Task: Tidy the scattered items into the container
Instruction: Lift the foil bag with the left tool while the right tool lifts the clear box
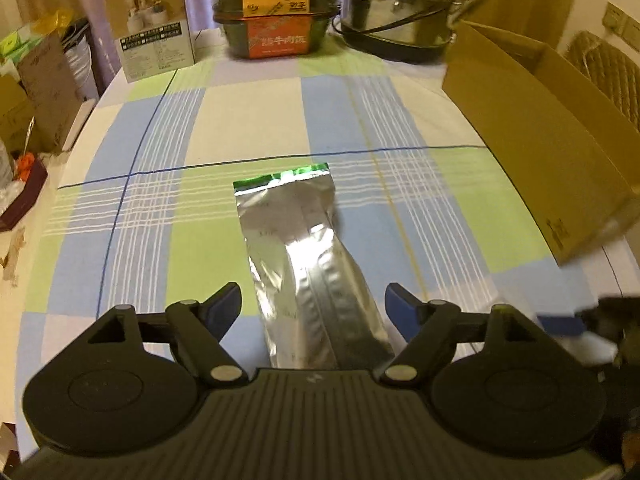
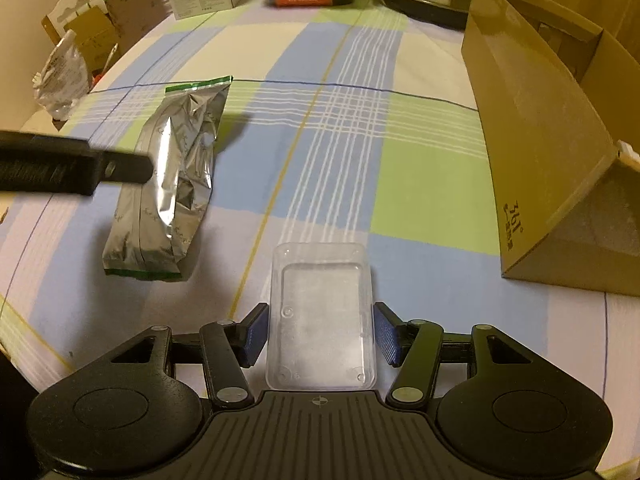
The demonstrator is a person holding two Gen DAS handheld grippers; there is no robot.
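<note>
We see a table under a checked blue, green and cream cloth [image 2: 420, 184]. On it: silver foil pouch [image 2: 168, 184] near left, clear plastic tray [image 2: 320, 312] near centre, open cardboard box [image 2: 536, 152] right. Far edge: white carton [image 1: 154, 36], orange-labelled black meal tub [image 1: 276, 12], steel kettle [image 1: 400, 4].

left gripper [image 1: 313, 312] | black ribbed body, round side discs, silver pivot screws, blue pads | right gripper [image 2: 319, 334] | same build, crosshair mark
</note>
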